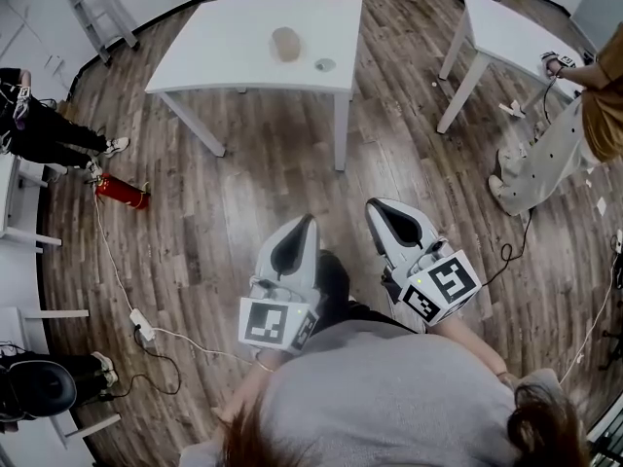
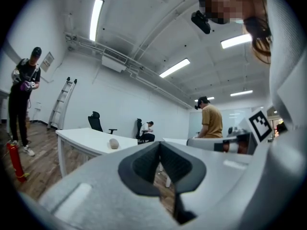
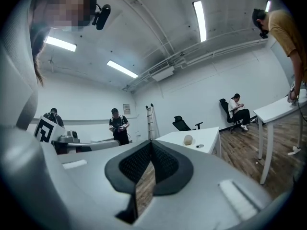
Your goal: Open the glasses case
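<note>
A tan oval glasses case [image 1: 285, 44] lies on the white table [image 1: 224, 52] across the wooden floor, with a small round grey item [image 1: 325, 64] beside it. The case also shows small and far off in the left gripper view [image 2: 113, 143] and in the right gripper view [image 3: 188, 139]. My left gripper [image 1: 310, 220] and my right gripper [image 1: 373, 204] are held close to my body, pointing level toward that table. Both are shut with nothing between the jaws, left [image 2: 159, 145] and right [image 3: 151, 143], and both are well short of the table.
A second white table [image 1: 506, 27] stands at the right, with a person in a tan shirt [image 1: 604, 95] beside it. A red fire extinguisher [image 1: 125, 195], a cable and a power strip [image 1: 143, 324] lie on the floor at left. Another person [image 1: 39, 129] stands at far left.
</note>
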